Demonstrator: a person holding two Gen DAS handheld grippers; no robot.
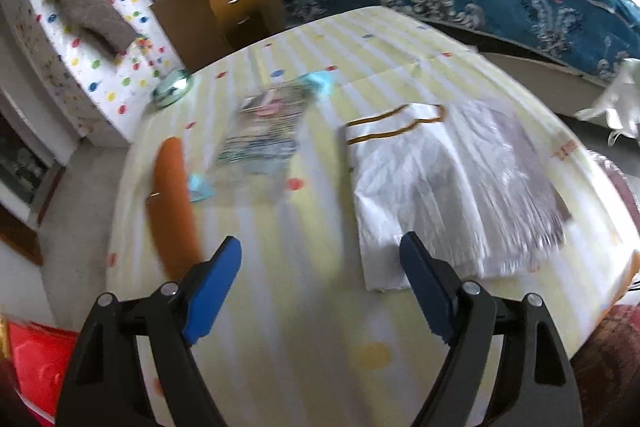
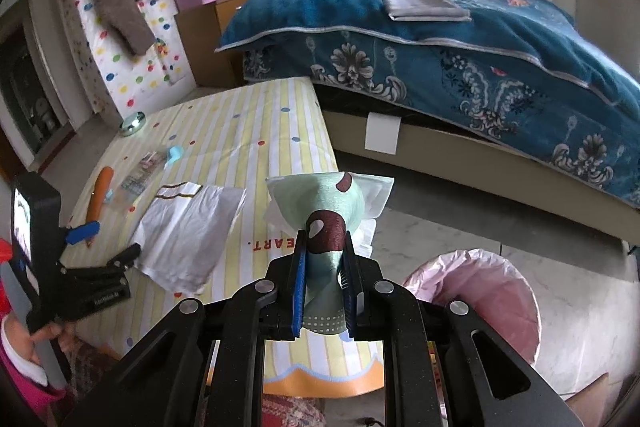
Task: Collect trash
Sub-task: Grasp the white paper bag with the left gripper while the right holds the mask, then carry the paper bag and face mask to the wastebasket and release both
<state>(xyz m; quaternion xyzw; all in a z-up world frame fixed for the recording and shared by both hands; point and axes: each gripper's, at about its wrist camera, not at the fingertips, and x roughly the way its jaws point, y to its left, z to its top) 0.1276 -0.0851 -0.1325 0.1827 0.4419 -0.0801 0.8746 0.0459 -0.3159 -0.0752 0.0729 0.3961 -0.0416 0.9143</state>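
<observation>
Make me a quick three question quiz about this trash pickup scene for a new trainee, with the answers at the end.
1. True or false: the left gripper is shut on the orange carrot-shaped item.
2. What does the right gripper hold?
A. pale green packet
B. white plastic bag
C. glass dish
3. Fill in: the bin on the floor has a ___ liner.

Key: 1 false; 2 A; 3 pink.

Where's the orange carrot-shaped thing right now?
The orange carrot-shaped thing lies near the table's left edge in the left wrist view, just ahead-left of the open left gripper, beside a clear wrapper.
</observation>
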